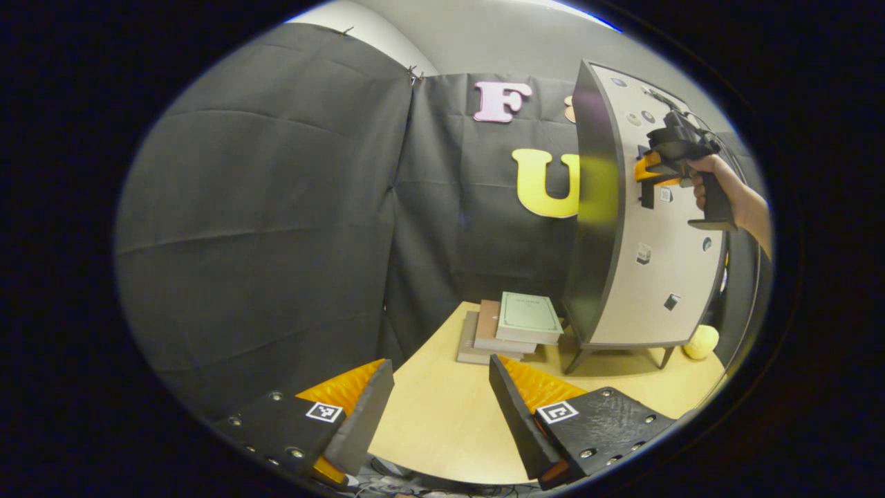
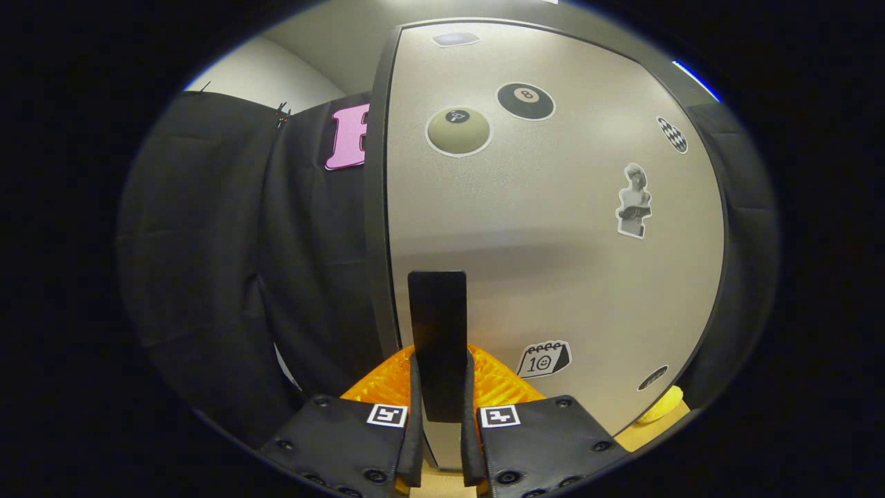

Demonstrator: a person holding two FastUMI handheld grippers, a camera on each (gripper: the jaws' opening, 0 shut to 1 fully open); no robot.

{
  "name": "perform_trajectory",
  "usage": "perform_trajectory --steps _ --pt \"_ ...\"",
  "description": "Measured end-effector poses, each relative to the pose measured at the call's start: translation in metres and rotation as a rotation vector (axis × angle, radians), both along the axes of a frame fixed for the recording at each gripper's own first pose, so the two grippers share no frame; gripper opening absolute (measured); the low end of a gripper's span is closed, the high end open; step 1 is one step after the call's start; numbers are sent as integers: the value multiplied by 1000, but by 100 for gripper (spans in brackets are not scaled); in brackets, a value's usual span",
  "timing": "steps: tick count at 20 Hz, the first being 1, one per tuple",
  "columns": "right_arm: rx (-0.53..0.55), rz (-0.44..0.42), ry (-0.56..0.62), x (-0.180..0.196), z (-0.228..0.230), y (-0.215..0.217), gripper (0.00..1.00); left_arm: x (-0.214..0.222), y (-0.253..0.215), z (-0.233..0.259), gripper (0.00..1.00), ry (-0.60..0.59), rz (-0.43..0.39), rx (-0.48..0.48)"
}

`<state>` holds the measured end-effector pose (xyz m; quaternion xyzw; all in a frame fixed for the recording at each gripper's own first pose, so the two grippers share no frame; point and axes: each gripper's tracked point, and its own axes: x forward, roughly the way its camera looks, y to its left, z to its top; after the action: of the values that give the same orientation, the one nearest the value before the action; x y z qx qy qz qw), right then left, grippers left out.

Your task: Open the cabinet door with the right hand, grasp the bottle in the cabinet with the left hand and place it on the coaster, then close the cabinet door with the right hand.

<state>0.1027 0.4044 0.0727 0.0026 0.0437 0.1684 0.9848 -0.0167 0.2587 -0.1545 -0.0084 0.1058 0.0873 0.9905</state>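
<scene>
A small cabinet (image 1: pixel 588 228) with dark sides and a pale, sticker-covered door (image 1: pixel 657 277) stands on legs at the far right of the table. In the right gripper view the door (image 2: pixel 553 242) looms close, and my right gripper (image 2: pixel 439 394) is shut on its upright black handle (image 2: pixel 437 325). The left gripper view shows that right gripper (image 1: pixel 646 176), held by a hand, pressed to the door front. My left gripper (image 1: pixel 439 394) hangs open over the table's near edge, holding nothing. The door hides the cabinet's inside.
A light wooden table (image 1: pixel 442 429) carries a stack of books (image 1: pixel 515 325) just left of the cabinet. A yellow rounded object (image 1: pixel 702 341) lies by the cabinet's right leg, also low at the door's corner (image 2: pixel 662 407). Black cloth walls close in the left and back.
</scene>
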Motion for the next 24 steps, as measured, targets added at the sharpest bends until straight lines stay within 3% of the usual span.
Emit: perform_trajectory --steps 1,2,14,24 --pt "8 16 6 -3 -1 -1 24 -1 -1 0 85 3 0 -2" --pt "3 31 6 -3 -1 0 17 -1 -3 1 86 0 -3 -5" --pt "-20 169 2 -64 3 -17 19 -31 -67 -2 86 -9 -98 -23" --pt "-12 332 16 -65 3 -27 19 -77 -150 35 84 -48 -61 -40"
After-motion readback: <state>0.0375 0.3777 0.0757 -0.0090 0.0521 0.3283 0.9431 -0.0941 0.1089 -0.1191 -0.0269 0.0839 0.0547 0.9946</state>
